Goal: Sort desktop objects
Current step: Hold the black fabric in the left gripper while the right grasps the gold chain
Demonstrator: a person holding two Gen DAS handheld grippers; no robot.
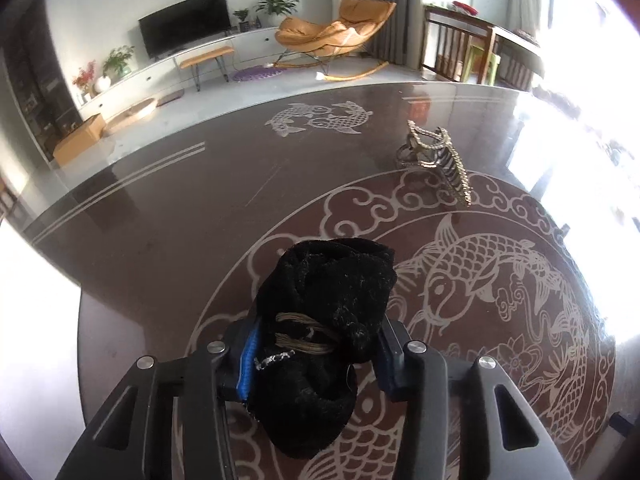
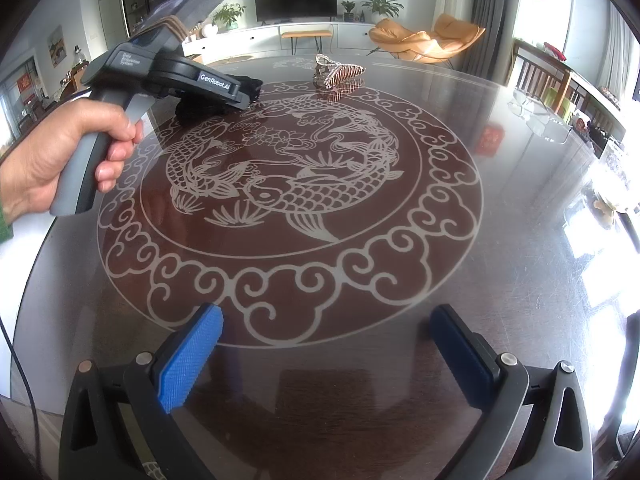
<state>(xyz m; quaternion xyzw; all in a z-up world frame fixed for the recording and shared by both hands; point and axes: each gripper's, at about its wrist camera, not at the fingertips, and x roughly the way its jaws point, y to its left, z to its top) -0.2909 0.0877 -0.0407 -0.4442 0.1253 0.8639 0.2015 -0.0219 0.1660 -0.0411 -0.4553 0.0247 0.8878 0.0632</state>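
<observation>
My left gripper [image 1: 316, 344] is shut on a black velvet scrunchie [image 1: 324, 312] with a bronze wire ornament, holding it just over the dark glass table [image 1: 160, 216]. A sparkly hair claw clip [image 1: 436, 156] lies on the table farther ahead to the right. In the right wrist view the left gripper [image 2: 244, 96] sits at the far left with the black scrunchie [image 2: 200, 112] under it, and the claw clip [image 2: 336, 72] lies at the far side. My right gripper [image 2: 320, 360] is open and empty above the near table edge.
The round table [image 2: 520, 240] bears a pale koi-and-cloud pattern. A person's hand [image 2: 60, 160] holds the left gripper's handle. Wooden chairs [image 2: 540, 76] stand at the right; a TV unit and an orange rocking chair [image 1: 332, 36] are beyond the table.
</observation>
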